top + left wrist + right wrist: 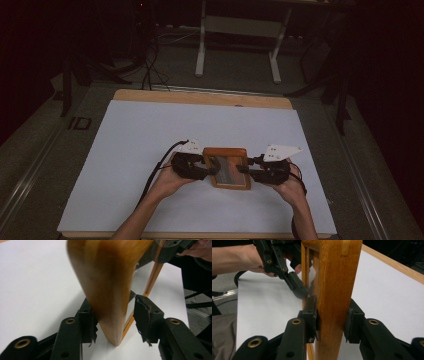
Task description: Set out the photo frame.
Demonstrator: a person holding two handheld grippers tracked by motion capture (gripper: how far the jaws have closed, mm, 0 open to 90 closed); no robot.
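Note:
A wooden frame (227,167) with a glass panel sits between my two grippers over the near middle of the white sheet. My left gripper (212,170) holds its left edge. In the left gripper view the blurred rim (107,277) fills the space between the jaws (113,320); one pad touches the wood and the other sits close against the inner lip. My right gripper (242,169) is shut on the frame's right edge. The right gripper view shows both of its pads pressed on the rim (334,277), with the gripper (332,317) around it and the left gripper's jaw (297,287) on the far side.
The white sheet (150,140) covers a wooden table (200,96). Beyond the far edge stand a white desk's legs (200,50), with cables (150,70) on the floor. Dark stands flank the table. Both forearms enter from the bottom edge.

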